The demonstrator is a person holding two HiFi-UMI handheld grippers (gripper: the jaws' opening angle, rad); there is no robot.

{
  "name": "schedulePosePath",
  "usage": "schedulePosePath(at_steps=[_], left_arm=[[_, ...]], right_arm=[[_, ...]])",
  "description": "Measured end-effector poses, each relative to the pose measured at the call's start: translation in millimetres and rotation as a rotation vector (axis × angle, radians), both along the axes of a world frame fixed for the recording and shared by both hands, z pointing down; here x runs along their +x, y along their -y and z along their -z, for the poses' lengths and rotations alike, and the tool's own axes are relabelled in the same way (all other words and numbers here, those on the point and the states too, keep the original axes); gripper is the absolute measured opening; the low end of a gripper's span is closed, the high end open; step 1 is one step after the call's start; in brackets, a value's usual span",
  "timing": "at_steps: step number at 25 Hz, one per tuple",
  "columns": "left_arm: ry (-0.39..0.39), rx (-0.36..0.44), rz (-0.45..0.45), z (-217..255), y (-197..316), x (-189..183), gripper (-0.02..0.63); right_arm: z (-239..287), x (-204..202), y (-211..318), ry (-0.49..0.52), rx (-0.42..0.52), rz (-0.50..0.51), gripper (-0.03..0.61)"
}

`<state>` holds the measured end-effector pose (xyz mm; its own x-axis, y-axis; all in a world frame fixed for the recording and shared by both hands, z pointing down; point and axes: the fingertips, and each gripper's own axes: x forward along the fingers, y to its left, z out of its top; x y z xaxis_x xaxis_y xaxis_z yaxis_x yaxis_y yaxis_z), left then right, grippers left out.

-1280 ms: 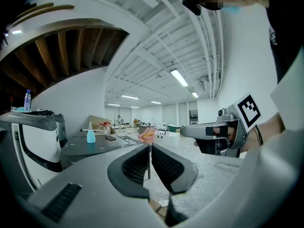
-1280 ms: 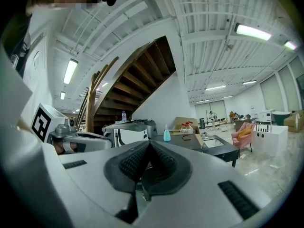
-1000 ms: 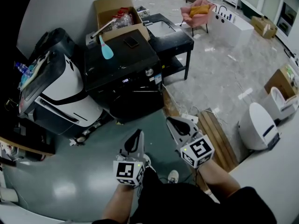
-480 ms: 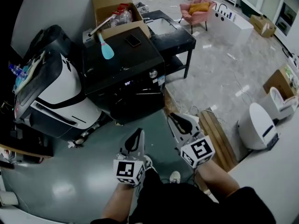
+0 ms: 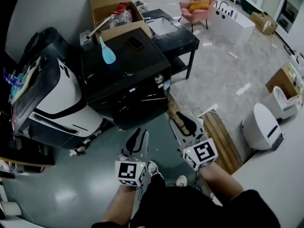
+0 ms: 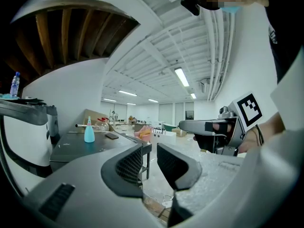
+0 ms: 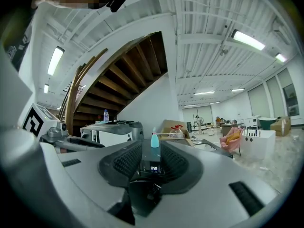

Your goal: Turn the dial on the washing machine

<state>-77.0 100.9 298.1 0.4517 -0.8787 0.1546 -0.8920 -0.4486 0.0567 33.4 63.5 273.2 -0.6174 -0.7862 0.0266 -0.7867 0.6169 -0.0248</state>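
The black washing machine [image 5: 124,72] stands ahead of me, with a silver dial [image 5: 158,79] at the right of its front panel and a lit display [image 5: 132,89] beside it. Both grippers hang low, well short of the machine. My left gripper [image 5: 138,137] has its jaws opening with nothing between them, and a clear gap shows in the left gripper view [image 6: 149,159]. My right gripper [image 5: 183,121] is also opening and empty. In the right gripper view [image 7: 152,164] the display [image 7: 153,167] shows through the gap, while the dial is hidden there.
A teal bottle [image 5: 107,54] and a phone [image 5: 135,42] lie on the washer's top. A white and black machine [image 5: 52,96] stands to its left, with a cardboard box [image 5: 113,8] and black table [image 5: 175,36] behind. Wooden boards [image 5: 221,137] and a white appliance [image 5: 261,126] are at the right.
Both grippers' jaws have parted from shut to slightly open. The head view has shifted a little; the grippers stay low in front of me.
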Motion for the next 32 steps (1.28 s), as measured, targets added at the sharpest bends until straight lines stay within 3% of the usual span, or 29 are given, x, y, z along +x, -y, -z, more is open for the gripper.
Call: schedulePosePath(at_steps=[6,10,21,23,26,28,30,32], left_arm=[[0.001,0.003,-0.022,-5.1,22.8,-20.9,0.107],[0.006,0.001,-0.032,-13.3,37.1,-37.3,0.13],[0.035,-0.056,-0.104,-32.2,75.0,-68.4,0.167],[0.034,-0.049,-0.119,-34.2,82.7,-73.5,0.169],[0.028,-0.043,-0.138,-37.0,93.4,-79.7,0.17],[0.027,-0.06,-0.147,-40.8,99.1,-83.8,0.17],[0.026,-0.063,-0.156,-43.5,105.4,-86.9,0.17],[0.025,-0.063,-0.165,-45.4,111.0,-88.3,0.17]], right_arm=[[-4.8,-19.0,19.3,-0.035,0.015,-0.021,0.152],[-14.3,-34.3,28.9,-0.081,-0.034,-0.038,0.177],[-34.6,-69.2,62.8,-0.26,0.055,-0.032,0.278],[-33.6,-75.8,69.2,-0.316,0.122,-0.033,0.293],[-25.8,-94.5,70.5,-0.463,0.355,-0.007,0.296],[-25.7,-104.5,71.4,-0.496,0.406,0.009,0.275],[-27.6,-107.1,77.5,-0.443,0.363,-0.014,0.275],[-36.2,-102.4,86.0,-0.356,0.251,-0.072,0.275]])
